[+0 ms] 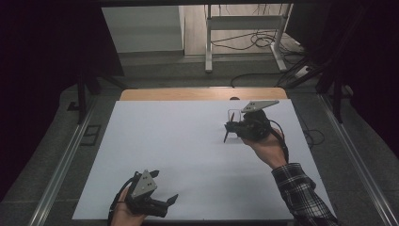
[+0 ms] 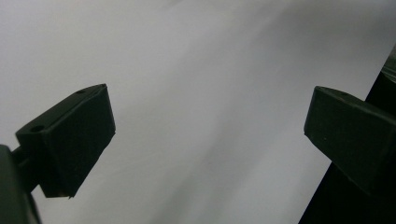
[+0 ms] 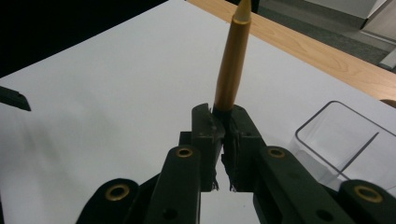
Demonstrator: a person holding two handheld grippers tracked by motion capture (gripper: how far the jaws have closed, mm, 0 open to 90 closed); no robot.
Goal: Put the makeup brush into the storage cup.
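A slim golden pen, cone-tipped, is being pinched by the right gripper beside a clear container; the left gripper is being held spread.

A slim gold pen with a pale pointed tip is pinched at its dark lower end by the right tool, standing nearly upright, tip tilted toward one o'clock. At its four o'clock stands a clear, square-cornered container, apparently empty, on the white tabletop.
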